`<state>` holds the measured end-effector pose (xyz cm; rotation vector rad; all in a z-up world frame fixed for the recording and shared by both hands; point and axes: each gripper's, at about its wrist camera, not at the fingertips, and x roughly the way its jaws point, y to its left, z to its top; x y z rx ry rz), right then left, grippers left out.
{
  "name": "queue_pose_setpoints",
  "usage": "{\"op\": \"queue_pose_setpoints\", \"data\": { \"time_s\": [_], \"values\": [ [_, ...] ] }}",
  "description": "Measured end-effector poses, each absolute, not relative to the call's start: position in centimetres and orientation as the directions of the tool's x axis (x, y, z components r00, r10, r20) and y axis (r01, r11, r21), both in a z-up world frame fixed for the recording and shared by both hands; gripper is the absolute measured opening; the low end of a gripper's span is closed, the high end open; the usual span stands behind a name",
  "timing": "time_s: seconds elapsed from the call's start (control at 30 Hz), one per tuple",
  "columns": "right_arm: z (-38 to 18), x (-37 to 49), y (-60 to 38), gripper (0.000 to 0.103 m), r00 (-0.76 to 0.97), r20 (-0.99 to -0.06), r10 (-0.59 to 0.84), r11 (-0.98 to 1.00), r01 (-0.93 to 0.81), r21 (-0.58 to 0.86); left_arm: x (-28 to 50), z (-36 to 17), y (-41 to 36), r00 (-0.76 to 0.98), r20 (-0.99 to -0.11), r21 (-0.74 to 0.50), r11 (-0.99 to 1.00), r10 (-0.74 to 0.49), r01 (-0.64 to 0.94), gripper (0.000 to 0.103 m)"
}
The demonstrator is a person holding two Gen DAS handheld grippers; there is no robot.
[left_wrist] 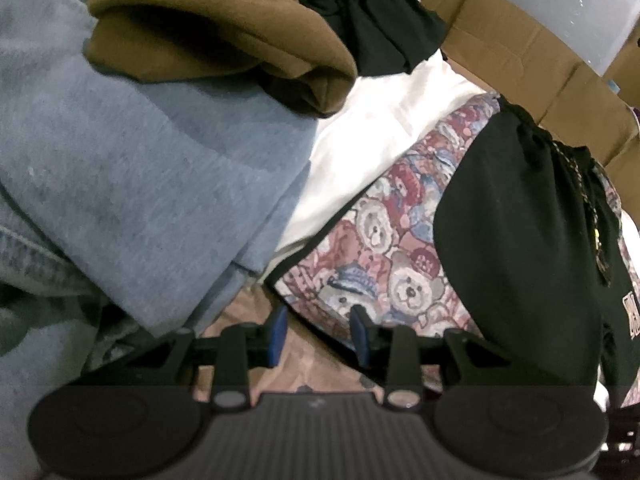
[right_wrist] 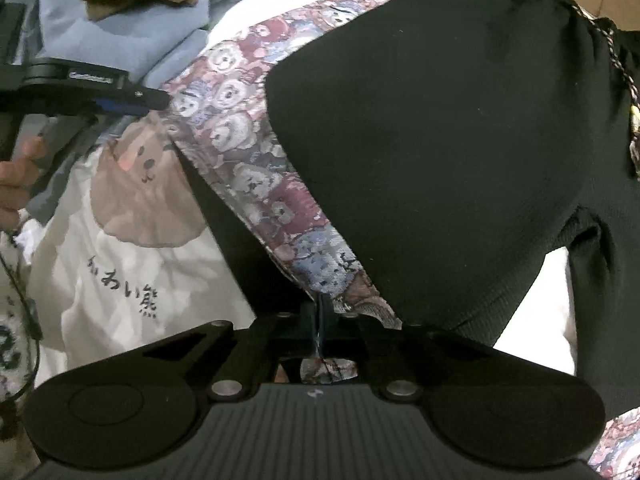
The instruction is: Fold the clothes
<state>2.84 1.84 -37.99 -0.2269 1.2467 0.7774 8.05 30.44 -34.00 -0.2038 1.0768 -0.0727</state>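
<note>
A teddy-bear patterned garment (left_wrist: 380, 248) lies spread out with a black garment (left_wrist: 520, 220) on top of it. My left gripper (left_wrist: 320, 332) hovers at the patterned garment's near corner. Its blue-padded fingers (left_wrist: 280, 332) stand apart with no cloth pinched between them. In the right wrist view the same patterned garment (right_wrist: 248, 140) runs diagonally under the black garment (right_wrist: 440, 140). My right gripper (right_wrist: 320, 316) is shut on the patterned garment's edge, and a bit of that cloth shows behind the closed fingers. The left gripper (right_wrist: 160, 100) shows at the left, its tips at the garment's far edge.
A blue sweatshirt (left_wrist: 140, 160) and a brown garment (left_wrist: 220, 32) are piled on the left, with dark cloth (left_wrist: 360, 20) behind and white cloth (left_wrist: 380, 120) beneath. Cardboard (left_wrist: 520, 48) lines the far side. A hand (right_wrist: 12, 188) and a white bear-print shirt (right_wrist: 132, 208) are close by.
</note>
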Motion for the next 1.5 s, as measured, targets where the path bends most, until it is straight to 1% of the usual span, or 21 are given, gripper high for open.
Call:
{"op": "queue_pose_setpoints", "data": {
  "time_s": [0.23, 0.4, 0.47, 0.5, 0.63, 0.77, 0.97, 1.1, 1.23, 1.3, 1.4, 1.5],
  "values": [
    [-37.9, 1.8, 2.0, 0.000, 0.032, -0.905, 0.425, 0.668, -0.686, 0.290, 8.3, -34.1, 30.6, 0.472, -0.867, -0.200, 0.979, -0.157, -0.041, 0.037],
    [-38.3, 2.2, 2.0, 0.000, 0.029, -0.915, 0.402, 0.699, -0.655, 0.286, 9.0, -33.7, 30.9, 0.483, -0.861, -0.200, 0.979, -0.160, -0.033, 0.037],
    [-37.9, 2.7, 2.0, 0.008, -0.002, -0.904, 0.429, 0.702, -0.629, 0.334, 9.2, -33.3, 30.9, 0.492, -0.856, -0.199, 0.980, -0.161, -0.025, 0.037],
    [-37.6, 2.9, 1.8, 0.009, -0.013, -0.897, 0.443, 0.705, -0.613, 0.357, 9.3, -33.1, 30.8, 0.497, -0.853, -0.199, 0.980, -0.163, -0.021, 0.037],
    [-36.3, 3.4, 0.6, 0.028, -0.025, -0.870, 0.492, 0.711, -0.565, 0.418, 9.7, -32.2, 30.1, 0.522, -0.835, -0.208, 0.978, -0.175, -0.005, 0.037],
    [-34.9, 5.0, -1.4, 0.028, 0.016, -0.853, 0.522, 0.739, -0.507, 0.443, 10.3, -31.9, 28.9, 0.546, -0.816, -0.218, 0.976, -0.192, 0.016, 0.037],
    [-33.5, 8.3, -4.1, 0.028, 0.134, -0.868, 0.478, 0.809, -0.452, 0.376, 11.6, -33.3, 27.9, 0.551, -0.813, -0.210, 0.977, -0.188, 0.023, 0.036],
    [-32.9, 10.7, -6.0, 0.028, 0.207, -0.882, 0.423, 0.849, -0.431, 0.306, 12.1, -34.4, 28.0, 0.537, -0.829, -0.182, 0.983, -0.156, 0.005, 0.035],
    [-32.6, 13.8, -8.0, 0.029, 0.252, -0.881, 0.400, 0.873, -0.396, 0.283, 12.4, -35.6, 28.5, 0.501, -0.857, -0.151, 0.988, -0.117, -0.027, 0.034],
    [-32.6, 15.2, -8.9, 0.029, 0.265, -0.890, 0.371, 0.883, -0.398, 0.250, 12.2, -35.9, 28.4, 0.490, -0.866, -0.120, 0.993, -0.095, -0.020, 0.028],
    [-33.0, 16.7, -10.5, 0.030, 0.263, -0.906, 0.333, 0.894, -0.392, 0.215, 12.0, -36.1, 28.1, 0.482, -0.874, -0.075, 0.997, -0.066, 0.002, 0.028],
    [-34.1, 17.0, -12.1, 0.031, 0.227, -0.934, 0.275, 0.904, -0.393, 0.171, 11.7, -35.6, 27.9, 0.478, -0.877, -0.066, 0.998, -0.056, -0.004, 0.028]
  ]
}}
